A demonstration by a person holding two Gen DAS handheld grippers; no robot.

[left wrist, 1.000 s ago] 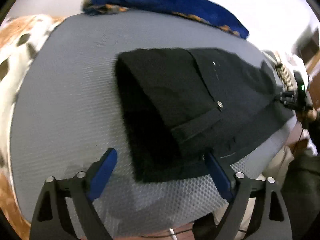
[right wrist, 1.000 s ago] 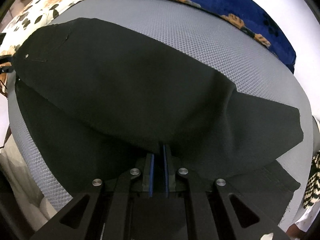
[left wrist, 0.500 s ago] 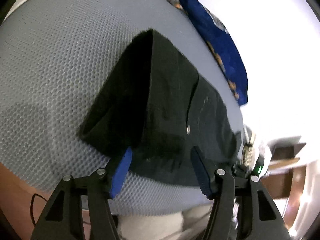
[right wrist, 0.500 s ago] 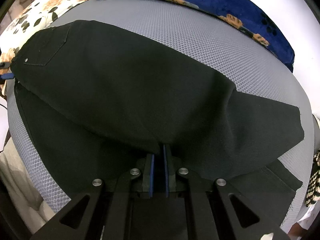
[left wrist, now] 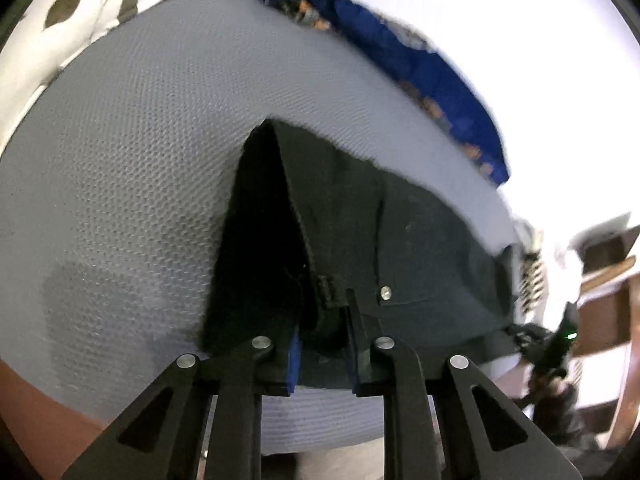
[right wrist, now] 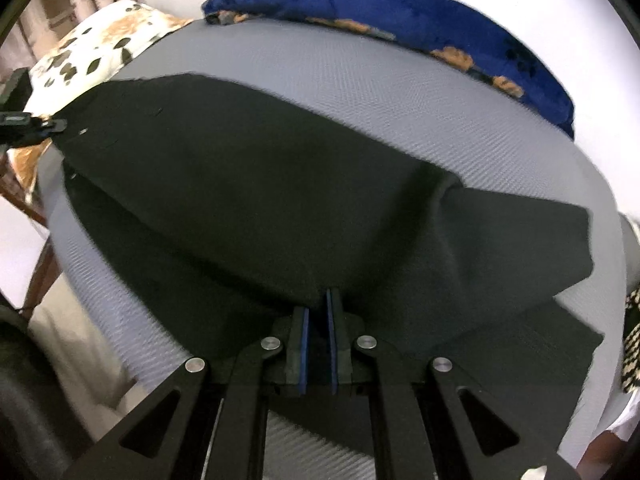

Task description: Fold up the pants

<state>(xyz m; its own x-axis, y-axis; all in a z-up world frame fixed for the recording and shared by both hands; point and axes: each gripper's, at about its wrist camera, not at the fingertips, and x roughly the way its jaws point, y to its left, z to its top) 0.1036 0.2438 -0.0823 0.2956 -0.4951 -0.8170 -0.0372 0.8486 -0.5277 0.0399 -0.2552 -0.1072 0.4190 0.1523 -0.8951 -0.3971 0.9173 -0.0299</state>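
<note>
Black pants (left wrist: pixel 420 240) lie spread over a grey mesh surface (left wrist: pixel 140 160). My left gripper (left wrist: pixel 322 320) has the waistband corner, near a belt loop and a metal button, between its blue pads, and its jaws are closing on the cloth. In the right wrist view the pants (right wrist: pixel 260 184) stretch from the waist at far left to the leg ends at right. My right gripper (right wrist: pixel 318 304) is shut on a fold of the leg fabric at the near edge. The left gripper (right wrist: pixel 32 122) shows at the far left, at the waist.
A blue blanket with orange print (right wrist: pixel 400 8) lies along the far edge of the grey surface (right wrist: pixel 400 92). A white floral pillow (right wrist: pixel 100 48) sits at the far left. A wooden frame shows under the surface's left edge, and wooden furniture (left wrist: pixel 608 280) stands off to the right.
The left jaws went from wide open around the waistband corner to nearly closed on it, and the gripper rolled. The right gripper rose a little with its fold of cloth.
</note>
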